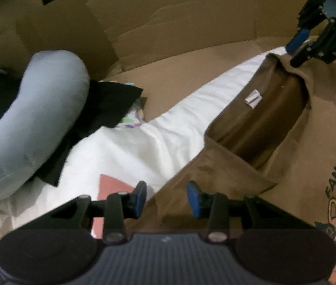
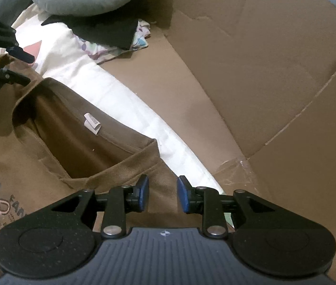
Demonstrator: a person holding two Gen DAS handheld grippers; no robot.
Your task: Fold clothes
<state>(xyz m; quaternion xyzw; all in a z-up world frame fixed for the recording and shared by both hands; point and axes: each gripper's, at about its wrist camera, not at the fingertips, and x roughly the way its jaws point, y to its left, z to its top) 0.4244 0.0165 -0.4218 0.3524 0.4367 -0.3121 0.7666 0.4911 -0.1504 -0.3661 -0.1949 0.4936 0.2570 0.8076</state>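
You have the brown T-shirt (image 1: 251, 166) spread flat, print side up, on the flattened cardboard (image 2: 251, 83), its collar end lying over a white garment (image 1: 125, 147). The neck opening gapes and shows the small label (image 1: 253, 99) inside the back of the collar. No fold shows in the part you can see, so judge the task as near its start: the shirt looks laid out and smoothed, and every fold is still to make.

Your left gripper (image 1: 166, 198) hangs over 1 shoulder near the collar, jaws spread, nothing between the blue pads. Your right gripper (image 2: 162, 196) hangs over the other shoulder, by the shirt's edge, jaws likewise spread and empty; neither pinches cloth.

Left to do, as far as you can tell: take the shoulders or sides, bring them in, then fold the length.

The grey neck pillow (image 1: 37, 118) and black cloth (image 1: 106, 104) lie beyond the white garment, clear of the shirt.
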